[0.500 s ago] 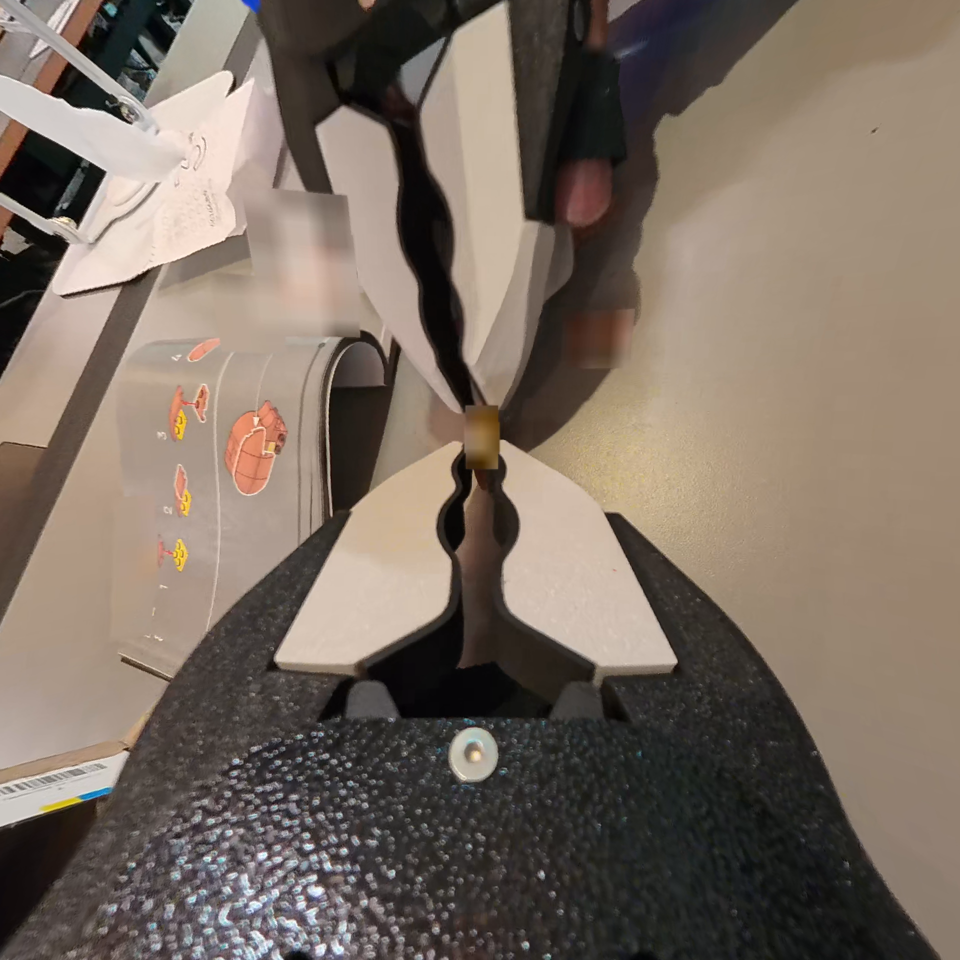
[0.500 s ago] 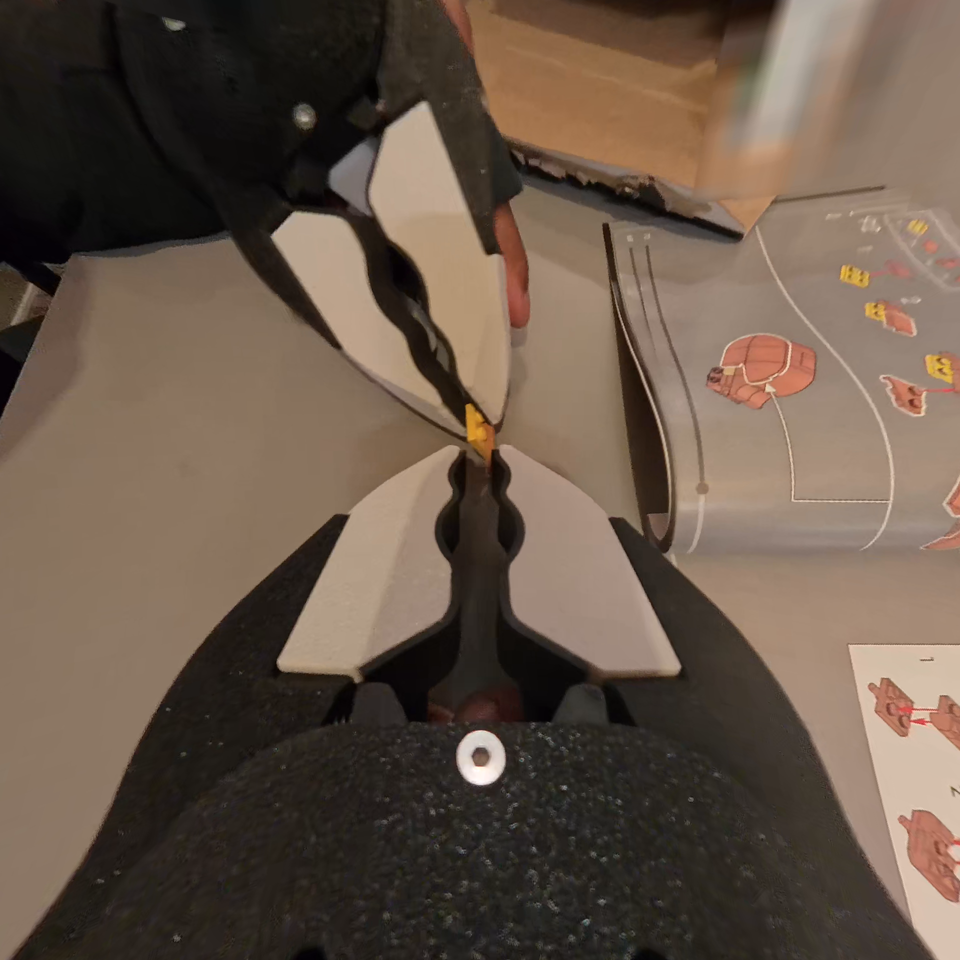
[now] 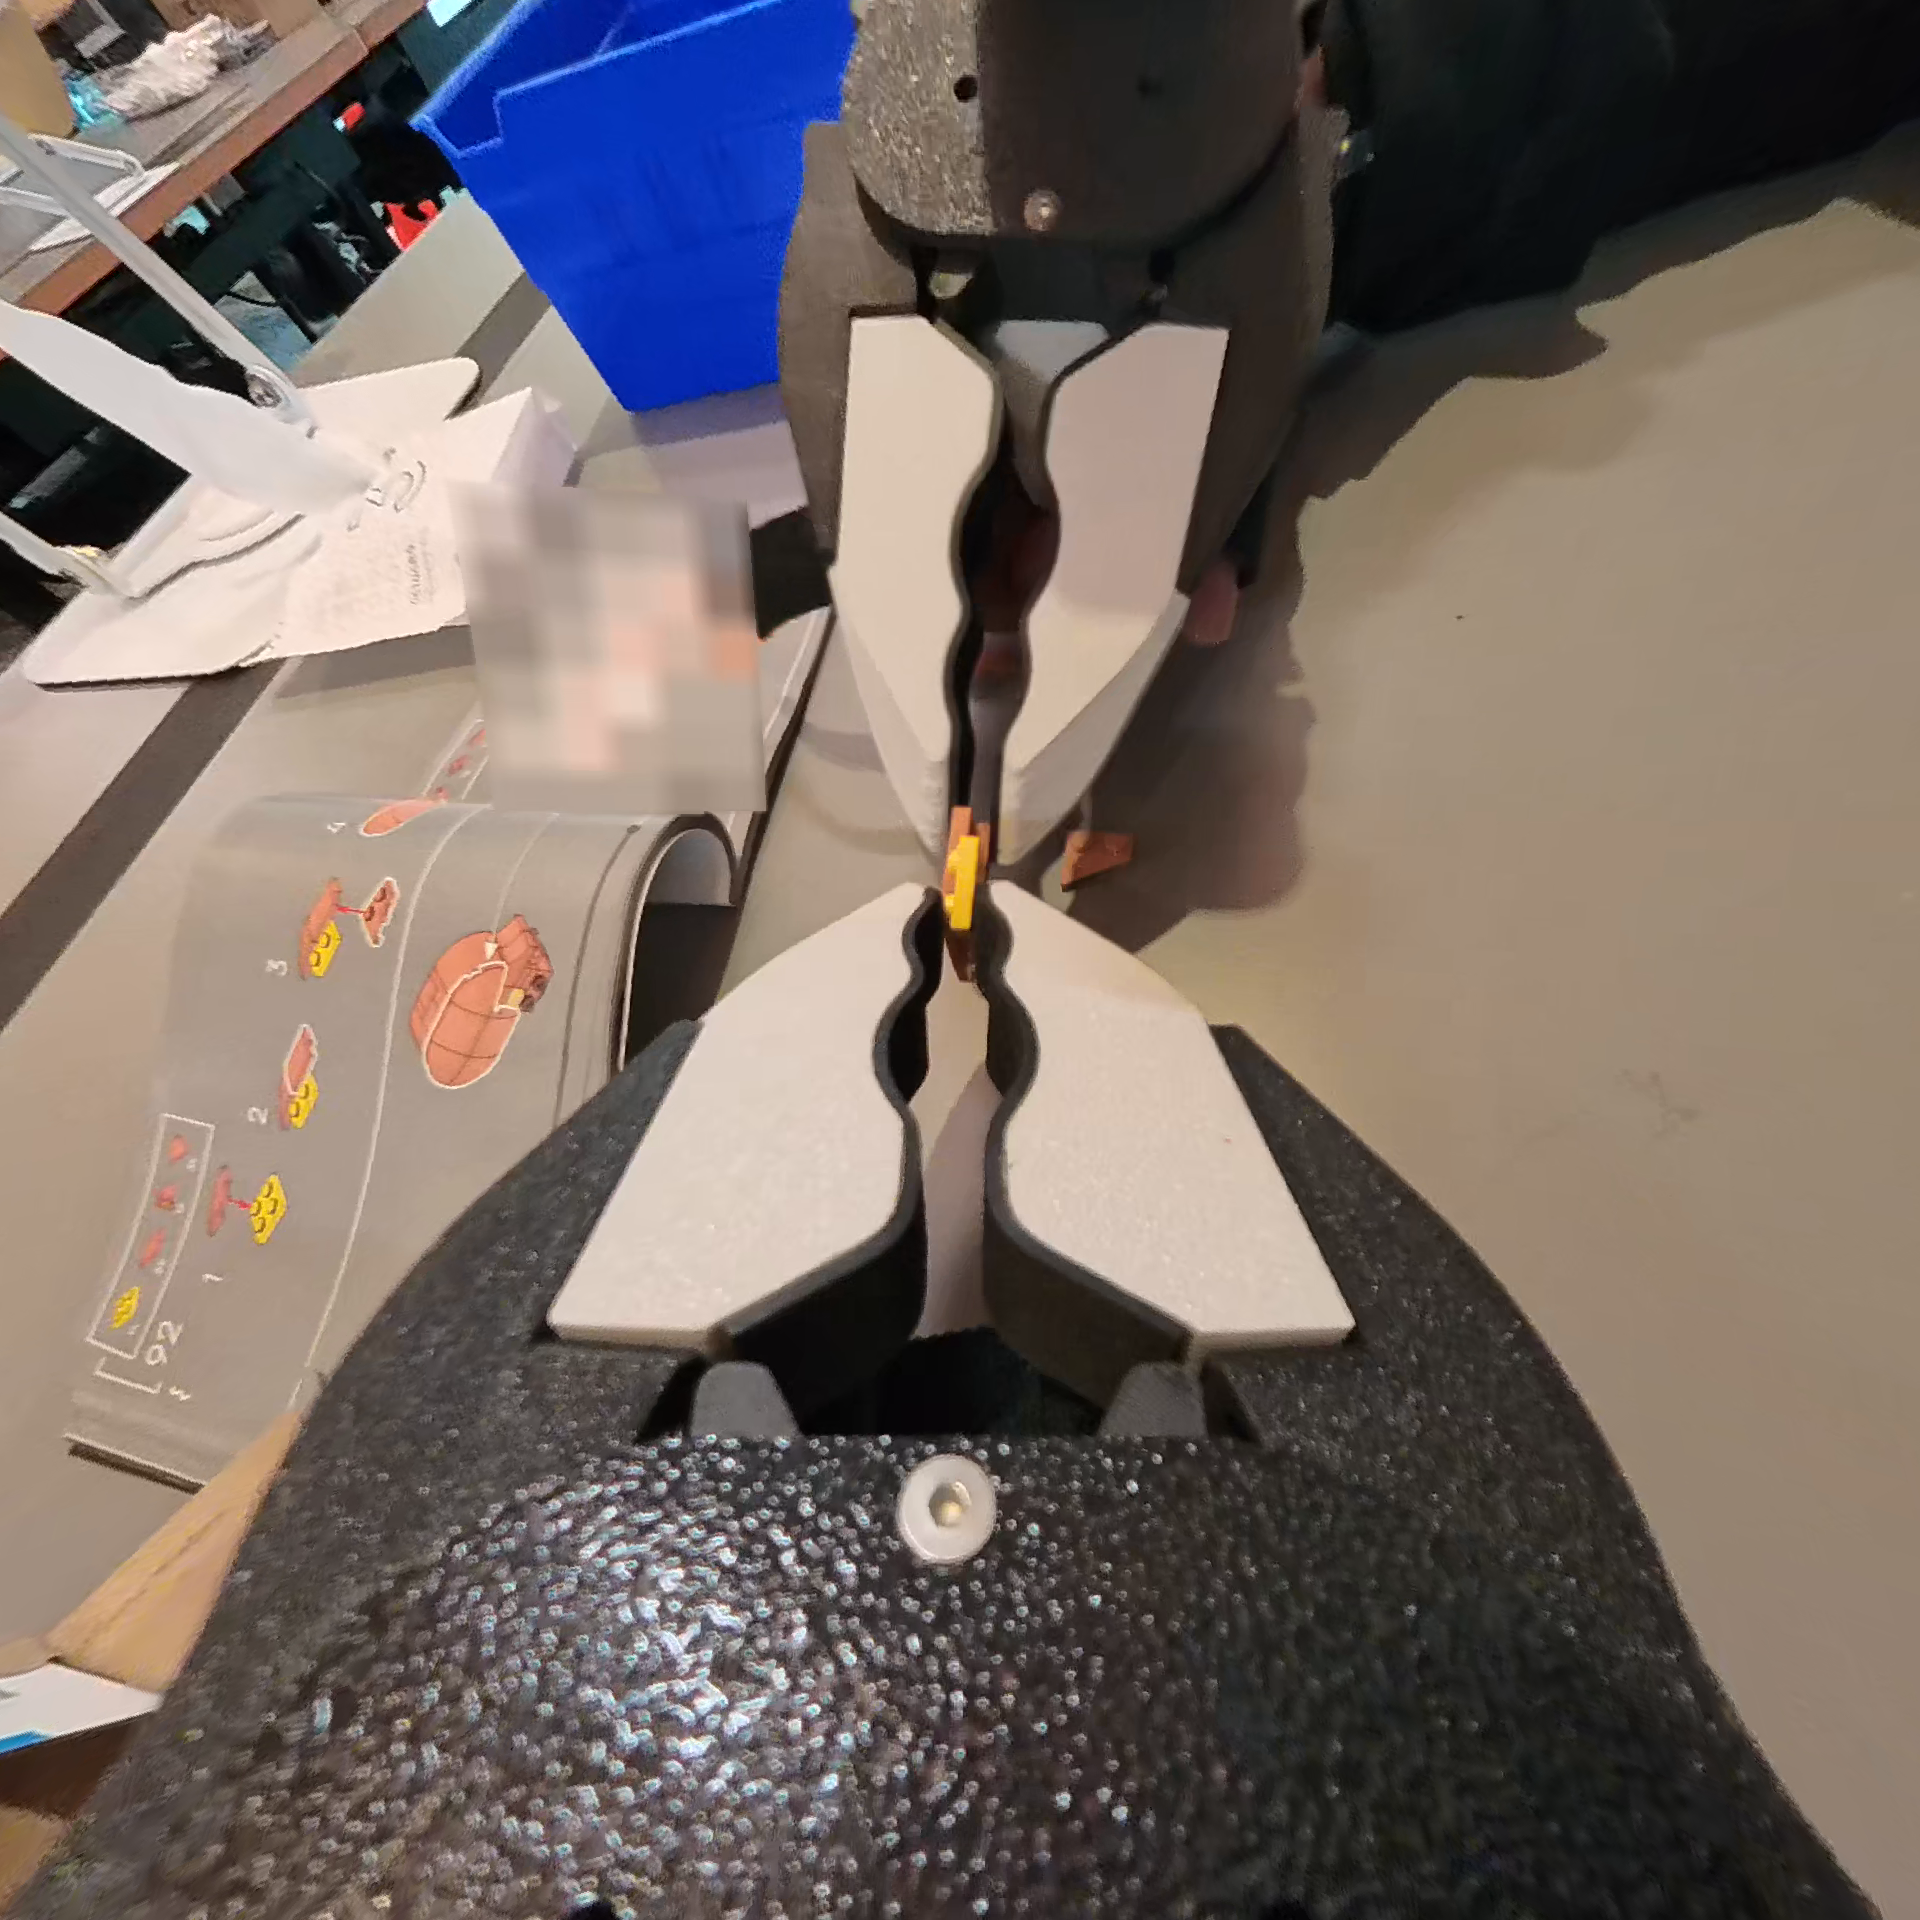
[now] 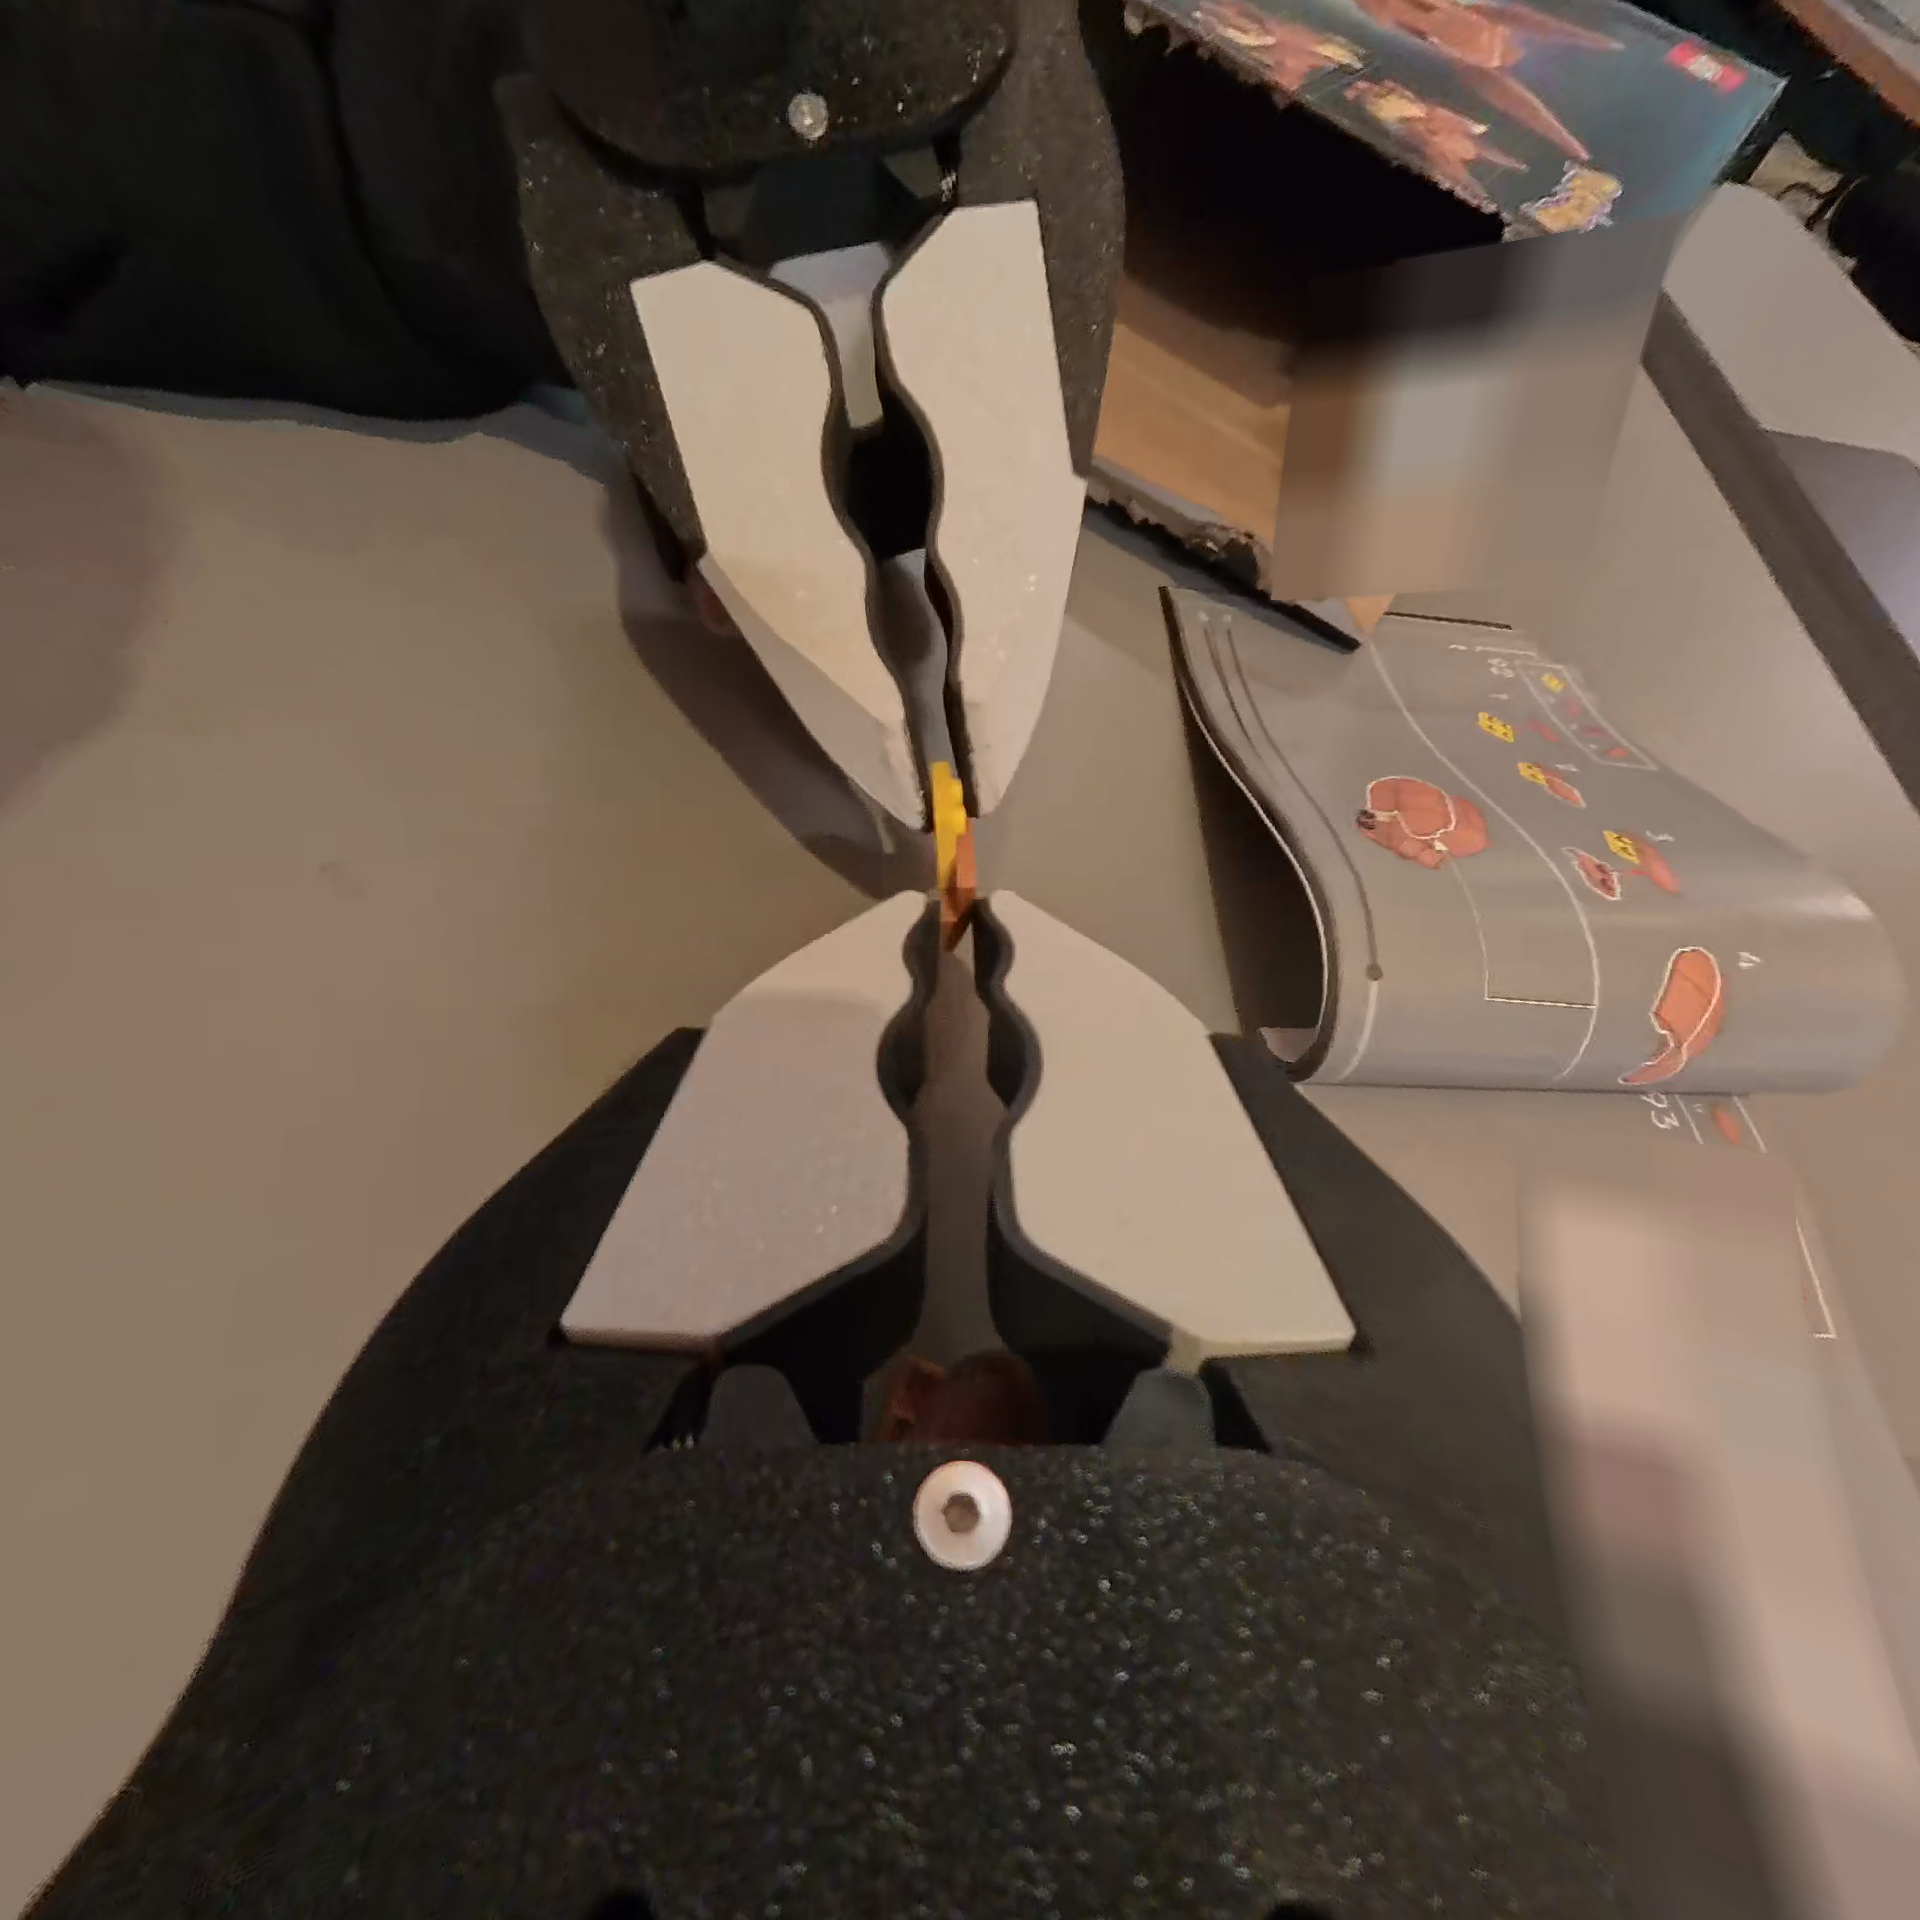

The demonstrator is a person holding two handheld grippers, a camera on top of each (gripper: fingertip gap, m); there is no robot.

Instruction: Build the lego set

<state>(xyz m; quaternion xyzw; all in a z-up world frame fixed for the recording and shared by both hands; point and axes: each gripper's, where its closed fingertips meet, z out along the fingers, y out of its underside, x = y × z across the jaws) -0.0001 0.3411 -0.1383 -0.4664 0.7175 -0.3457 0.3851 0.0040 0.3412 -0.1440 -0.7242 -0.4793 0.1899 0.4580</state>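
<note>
My two grippers meet tip to tip above the beige table (image 3: pixel 1558 935). My left gripper (image 3: pixel 961 920) is shut on a small yellow plate (image 3: pixel 962 883), which stands on edge. It also shows in the right wrist view (image 4: pixel 945 810), between the left gripper's fingertips. My right gripper (image 4: pixel 956 920) is shut on a small brown piece (image 4: pixel 961 899), which lies flat against the yellow plate's side. In the left wrist view the right gripper (image 3: pixel 971 831) comes in from the top with the brown piece (image 3: pixel 956 826) at its tips.
A loose brown piece (image 3: pixel 1096 857) lies on the table just right of the tips. A curled grey instruction booklet (image 3: pixel 364 1039) (image 4: pixel 1558 883) lies beside the grippers. A blue bin (image 3: pixel 665 208), white paper (image 3: pixel 208 551) and a printed box (image 4: pixel 1455 104) stand farther back. Both grippers' tips are close together, under 4 cm apart.
Both grippers have swung to face each other straight on instead of at a slant. The brown piece now shows against the yellow plate. Both stay shut at the tips.
</note>
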